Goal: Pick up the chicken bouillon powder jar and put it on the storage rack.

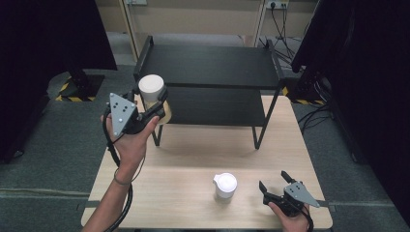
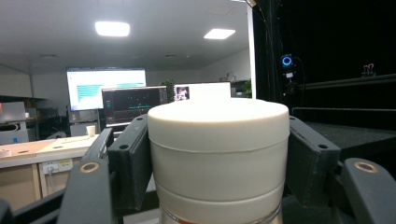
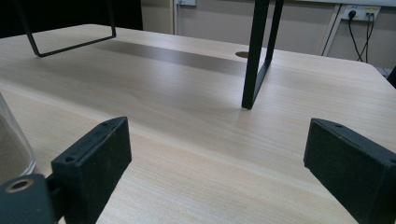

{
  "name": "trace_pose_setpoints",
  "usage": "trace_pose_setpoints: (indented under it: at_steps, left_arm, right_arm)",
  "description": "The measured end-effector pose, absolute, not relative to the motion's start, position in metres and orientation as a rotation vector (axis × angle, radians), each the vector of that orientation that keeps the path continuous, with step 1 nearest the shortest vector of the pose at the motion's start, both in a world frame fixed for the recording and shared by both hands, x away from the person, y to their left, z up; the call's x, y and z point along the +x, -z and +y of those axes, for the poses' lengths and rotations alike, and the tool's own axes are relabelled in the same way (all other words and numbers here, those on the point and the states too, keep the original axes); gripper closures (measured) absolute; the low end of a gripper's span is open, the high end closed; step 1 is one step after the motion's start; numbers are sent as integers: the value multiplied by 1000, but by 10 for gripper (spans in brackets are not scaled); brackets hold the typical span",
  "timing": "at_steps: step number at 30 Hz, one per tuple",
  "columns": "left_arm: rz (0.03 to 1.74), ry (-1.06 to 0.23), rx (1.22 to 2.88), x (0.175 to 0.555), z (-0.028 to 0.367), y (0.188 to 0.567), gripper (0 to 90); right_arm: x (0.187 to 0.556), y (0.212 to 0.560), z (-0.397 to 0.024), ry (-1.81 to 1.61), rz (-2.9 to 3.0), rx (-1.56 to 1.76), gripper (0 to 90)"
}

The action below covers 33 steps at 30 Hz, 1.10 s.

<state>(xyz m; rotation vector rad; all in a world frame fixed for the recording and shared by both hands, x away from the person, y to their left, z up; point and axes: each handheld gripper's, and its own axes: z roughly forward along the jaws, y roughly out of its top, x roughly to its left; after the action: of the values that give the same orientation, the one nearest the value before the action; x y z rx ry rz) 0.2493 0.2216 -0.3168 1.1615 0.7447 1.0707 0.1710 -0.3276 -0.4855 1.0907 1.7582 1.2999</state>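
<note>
My left gripper is shut on a jar with a white lid, held in the air by the left end of the black shelf. In the left gripper view the white lid sits clamped between both jaws, with a glass rim just below it. A second white-lidded jar stands on the wooden table near the front. My right gripper rests open at the front right, a little to the right of that jar. In the right gripper view its fingers stand wide apart over bare wood, and the jar's glass side shows at the left edge.
The black two-level shelf stands at the back of the table; its thin metal leg rises ahead of the right gripper. Dark curtains close in both sides. Cables and wall sockets lie behind the shelf.
</note>
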Motion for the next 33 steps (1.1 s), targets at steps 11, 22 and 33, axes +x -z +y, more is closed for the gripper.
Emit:
trace_pose_setpoints:
  at_steps: [11,22,33]
  left_arm:
    - [751,-1077,1154,253,219,303,337]
    - [752,-1089,1141,255,217,286,337]
    - [761,-1103,1139,261,216,271,337]
  right_arm:
    - [171,486,-328,-1302,1756,1094,75]
    - [171,486,-328,-1303,1755,1094,74]
    - [171,486,-328,-1303,1756,1094,74]
